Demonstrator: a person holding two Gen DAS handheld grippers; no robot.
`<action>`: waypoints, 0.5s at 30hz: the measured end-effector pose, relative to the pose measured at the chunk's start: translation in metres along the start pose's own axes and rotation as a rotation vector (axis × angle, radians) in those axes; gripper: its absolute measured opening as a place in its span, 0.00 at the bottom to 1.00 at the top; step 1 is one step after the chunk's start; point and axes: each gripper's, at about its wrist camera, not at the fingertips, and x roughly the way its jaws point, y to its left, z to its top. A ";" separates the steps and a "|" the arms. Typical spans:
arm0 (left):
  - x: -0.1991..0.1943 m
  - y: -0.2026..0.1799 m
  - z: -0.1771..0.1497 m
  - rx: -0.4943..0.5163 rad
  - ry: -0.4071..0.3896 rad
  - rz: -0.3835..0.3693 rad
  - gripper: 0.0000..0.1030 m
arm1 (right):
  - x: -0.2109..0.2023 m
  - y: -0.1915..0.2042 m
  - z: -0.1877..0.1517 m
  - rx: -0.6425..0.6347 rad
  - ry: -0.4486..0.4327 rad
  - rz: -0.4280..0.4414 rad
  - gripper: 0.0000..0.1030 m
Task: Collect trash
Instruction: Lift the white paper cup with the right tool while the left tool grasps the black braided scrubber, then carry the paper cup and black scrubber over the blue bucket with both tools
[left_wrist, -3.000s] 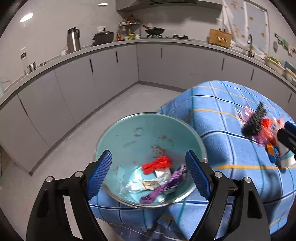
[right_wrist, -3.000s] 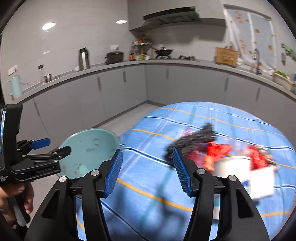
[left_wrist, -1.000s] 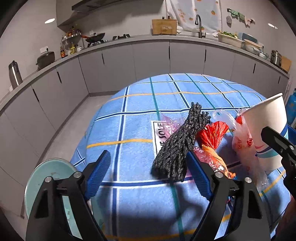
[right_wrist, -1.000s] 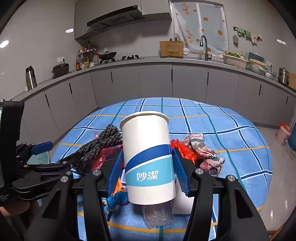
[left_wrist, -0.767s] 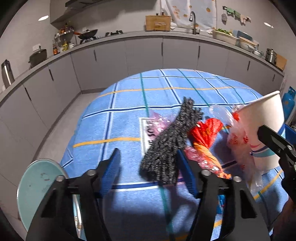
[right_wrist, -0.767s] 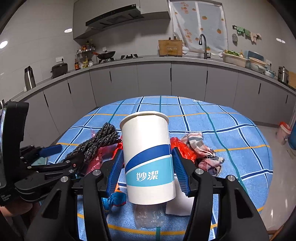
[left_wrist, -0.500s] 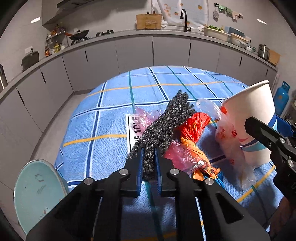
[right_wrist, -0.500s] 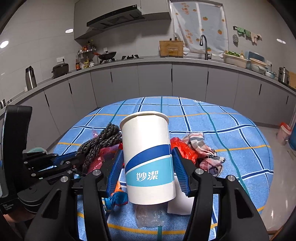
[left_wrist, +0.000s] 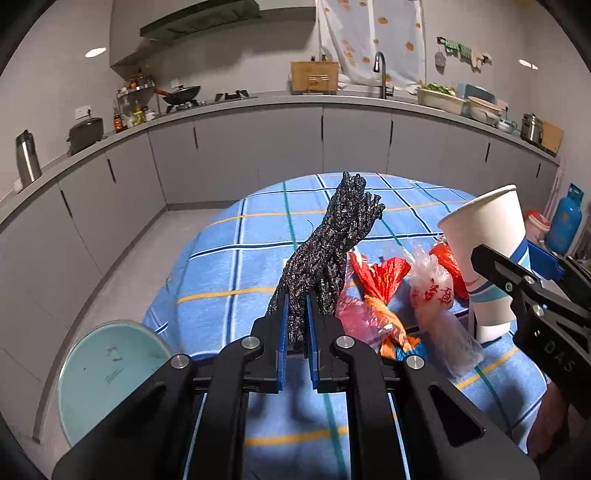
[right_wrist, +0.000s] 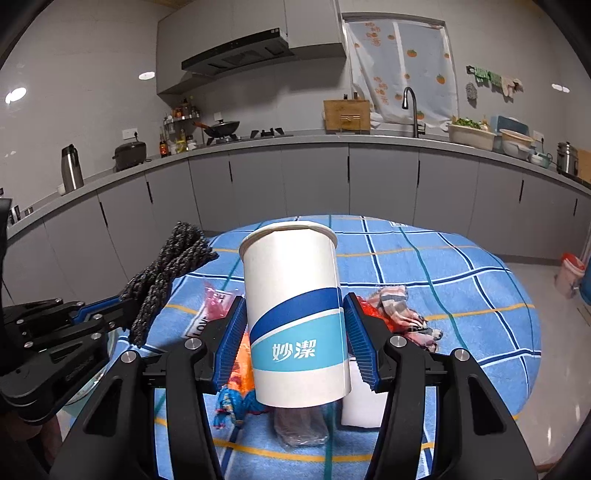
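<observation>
Listing by size: paper cup (right_wrist: 295, 317), light, crushable, clamped mid-wall by the right gripper (right_wrist: 293, 343) above the table (right_wrist: 461, 280). Black braided bundle (left_wrist: 325, 251), soft, limp, pinched at its lower end by the left gripper (left_wrist: 297, 325); likely best gripped mid-length.

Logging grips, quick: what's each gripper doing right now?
Left gripper: shut on the black cord.
Right gripper: shut on the paper cup.

two close wrist views, both facing table (left_wrist: 229, 280), counter (right_wrist: 332, 142)
</observation>
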 end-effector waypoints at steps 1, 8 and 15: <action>-0.004 0.002 -0.002 -0.004 0.000 0.008 0.09 | -0.001 0.002 0.000 -0.003 -0.001 0.004 0.52; -0.023 0.023 -0.019 -0.044 0.012 0.051 0.09 | -0.005 0.020 0.000 -0.021 0.000 0.052 0.52; -0.039 0.043 -0.027 -0.075 0.001 0.084 0.09 | -0.012 0.040 0.000 -0.042 -0.002 0.107 0.52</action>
